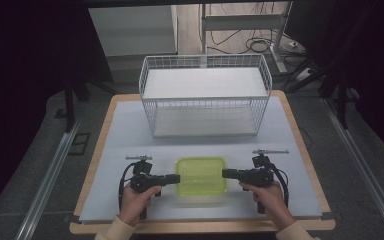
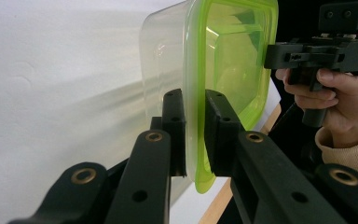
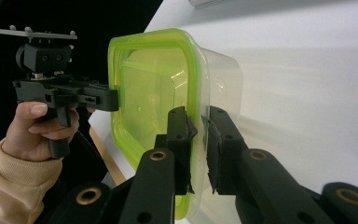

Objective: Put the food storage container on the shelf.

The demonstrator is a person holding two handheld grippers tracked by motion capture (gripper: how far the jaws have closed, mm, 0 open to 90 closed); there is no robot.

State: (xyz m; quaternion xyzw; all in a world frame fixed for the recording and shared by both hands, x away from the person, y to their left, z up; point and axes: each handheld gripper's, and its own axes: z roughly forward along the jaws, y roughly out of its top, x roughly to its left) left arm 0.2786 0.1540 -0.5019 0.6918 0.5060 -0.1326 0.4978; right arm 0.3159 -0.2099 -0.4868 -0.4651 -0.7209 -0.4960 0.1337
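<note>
A: Where is the container?

B: The green-lidded plastic container (image 1: 201, 175) sits on the white table mat (image 1: 130, 135), near the front edge, ahead of the white wire basket (image 1: 205, 95).

A: And the grippers?

B: The left gripper (image 2: 195, 135) is clamped on its lid rim, and the right gripper (image 3: 198, 149) pinches the opposite rim.

A: So which step?

B: Two-sided grasp made, I judge. Next calls for a level, matched lift, likely toward the basket.

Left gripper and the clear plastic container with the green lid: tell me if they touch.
Touching. In the left gripper view, the left gripper has both jaws pressed on the green rim of the clear plastic container.
</note>
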